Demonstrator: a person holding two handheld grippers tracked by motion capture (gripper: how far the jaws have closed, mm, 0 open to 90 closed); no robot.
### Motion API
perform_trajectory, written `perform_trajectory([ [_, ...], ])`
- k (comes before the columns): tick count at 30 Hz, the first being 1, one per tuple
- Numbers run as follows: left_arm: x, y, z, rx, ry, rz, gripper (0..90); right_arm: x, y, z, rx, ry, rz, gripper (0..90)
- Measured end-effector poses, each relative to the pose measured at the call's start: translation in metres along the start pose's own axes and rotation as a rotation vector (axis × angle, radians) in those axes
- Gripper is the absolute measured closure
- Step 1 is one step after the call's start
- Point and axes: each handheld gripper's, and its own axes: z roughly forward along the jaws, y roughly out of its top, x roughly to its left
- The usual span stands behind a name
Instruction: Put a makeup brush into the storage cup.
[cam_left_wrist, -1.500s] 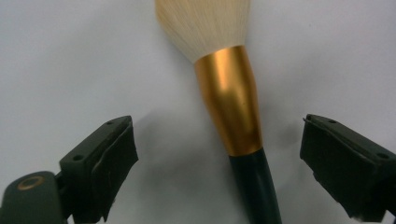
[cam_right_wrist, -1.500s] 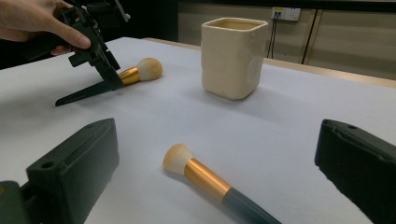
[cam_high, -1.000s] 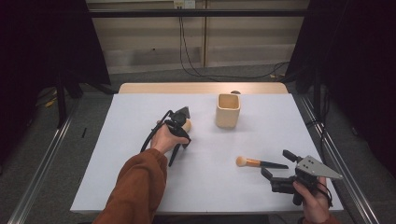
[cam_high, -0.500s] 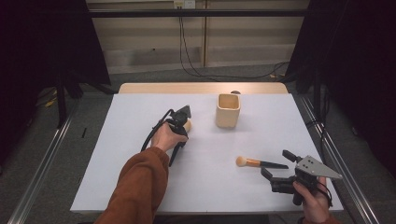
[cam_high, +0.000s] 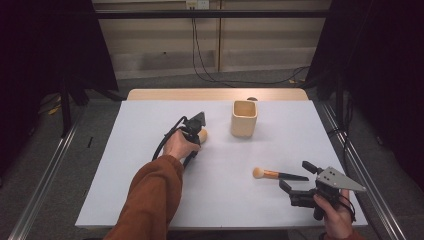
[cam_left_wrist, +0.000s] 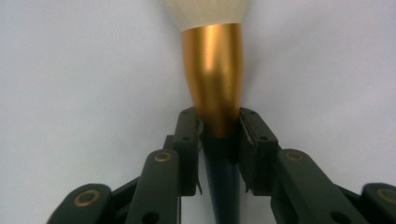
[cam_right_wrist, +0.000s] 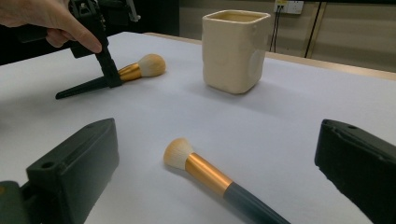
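The left gripper (cam_high: 196, 131) is pinching a makeup brush (cam_left_wrist: 215, 88) that is lying on the white table (cam_high: 150, 200). Its jaws have just been closing, and the left gripper view is showing the two pads pressing on the brush where the gold ferrule (cam_left_wrist: 214, 70) is meeting the dark handle (cam_left_wrist: 222, 186), with the pale bristles (cam_left_wrist: 208, 11) pointing away from the camera. In the high view the person's hand and the gripper body are covering most of this brush, leaving just the bristle tip (cam_high: 202, 134) peeking out. The right gripper view is giving the side-on look: the same brush (cam_right_wrist: 135, 70) is lying flat on the table, the jaws coming down on it from above.

The right gripper (cam_high: 295, 187) is resting near the table's near right corner with its jaws spread wide, holding nothing. A second makeup brush (cam_high: 277, 174) is lying just ahead of it, bristles toward the table's middle; in the right gripper view this brush (cam_right_wrist: 210, 175) is sitting between the two spread jaws, apart from both.

A cream square cup (cam_high: 244, 118) is standing upright toward the far side, near the held brush but not touching it.
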Motion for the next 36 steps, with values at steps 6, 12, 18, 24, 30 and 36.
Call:
perform_trajectory([
  [6,0.001,0.000,0.000,-0.005,-0.001,-0.010,73.2,0.000,0.000,0.000,0.001,-0.001,0.000,0.0],
  [12,0.003,-0.001,-0.001,-0.016,-0.021,-0.009,73.5,0.000,0.000,0.000,0.001,0.001,-0.003,0.0],
  [18,0.009,-0.006,-0.003,-0.053,-0.050,0.002,73.5,-0.001,0.000,0.000,-0.001,-0.002,0.002,0.0],
  [24,0.016,-0.013,-0.006,-0.113,-0.063,-0.008,73.6,-0.001,0.000,0.000,0.001,-0.003,0.000,0.0],
  [30,0.024,-0.021,-0.015,-0.190,-0.076,-0.024,73.6,0.000,0.000,0.000,0.002,-0.002,0.000,0.0],
  [36,0.029,-0.031,-0.025,-0.287,-0.103,-0.021,73.6,0.000,0.000,0.000,0.002,-0.003,-0.001,0.0],
])
